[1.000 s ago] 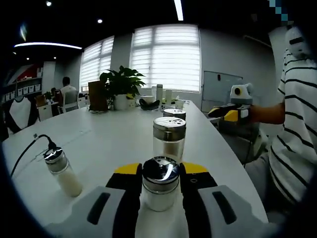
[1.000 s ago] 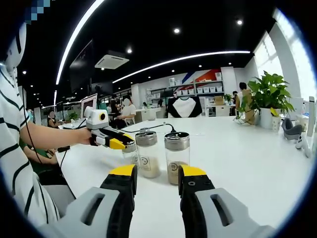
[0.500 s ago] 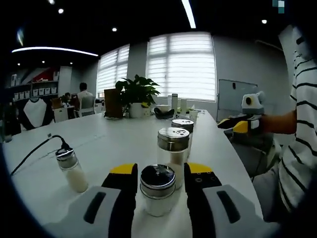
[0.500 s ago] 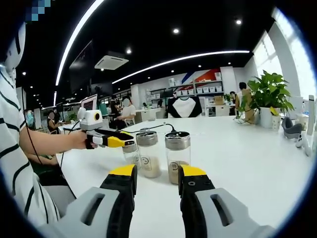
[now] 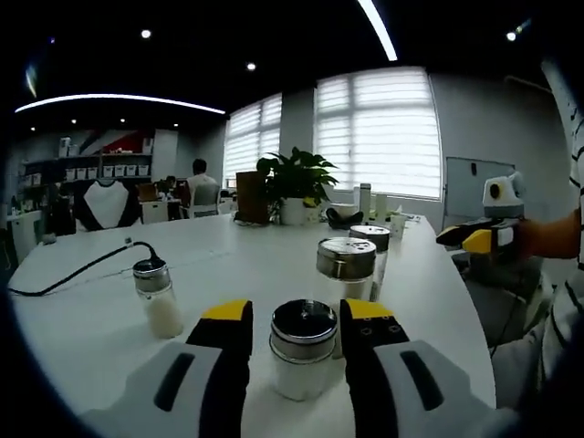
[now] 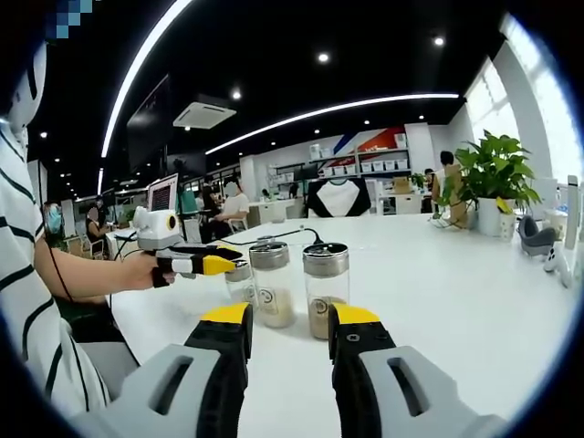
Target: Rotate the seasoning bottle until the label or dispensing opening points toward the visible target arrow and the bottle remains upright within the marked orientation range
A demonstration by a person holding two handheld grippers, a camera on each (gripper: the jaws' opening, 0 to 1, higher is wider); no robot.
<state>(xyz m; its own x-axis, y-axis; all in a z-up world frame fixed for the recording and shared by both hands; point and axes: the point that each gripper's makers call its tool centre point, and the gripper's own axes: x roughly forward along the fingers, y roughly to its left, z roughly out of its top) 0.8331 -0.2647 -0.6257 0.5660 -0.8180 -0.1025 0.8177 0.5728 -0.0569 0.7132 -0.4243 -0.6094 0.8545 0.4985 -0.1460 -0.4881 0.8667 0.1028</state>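
A seasoning bottle (image 5: 303, 360) with a shiny metal lid stands upright on the white table (image 5: 228, 265), between the jaws of my left gripper (image 5: 297, 315). The jaws are open, with a thin gap on the bottle's left side. In the right gripper view the left gripper (image 6: 224, 265), held by a hand, reaches toward that same bottle (image 6: 242, 285), which its yellow tip partly hides. My right gripper (image 6: 290, 319) is open and holds nothing. It sits short of two more glass bottles (image 6: 274, 292) (image 6: 326, 290).
Beyond the held bottle stand a perforated-lid bottle (image 5: 346, 269) and another (image 5: 370, 242). A small bottle of white powder (image 5: 157, 299) sits by a black cable (image 5: 82, 274). A potted plant (image 5: 292, 182) is far back. The right gripper (image 5: 474, 239) hovers off the table's right edge.
The left gripper's view has swung left around the bottle. Its jaws have widened slightly off the bottle's sides. In the right gripper view the left gripper has drawn back a little to the left.
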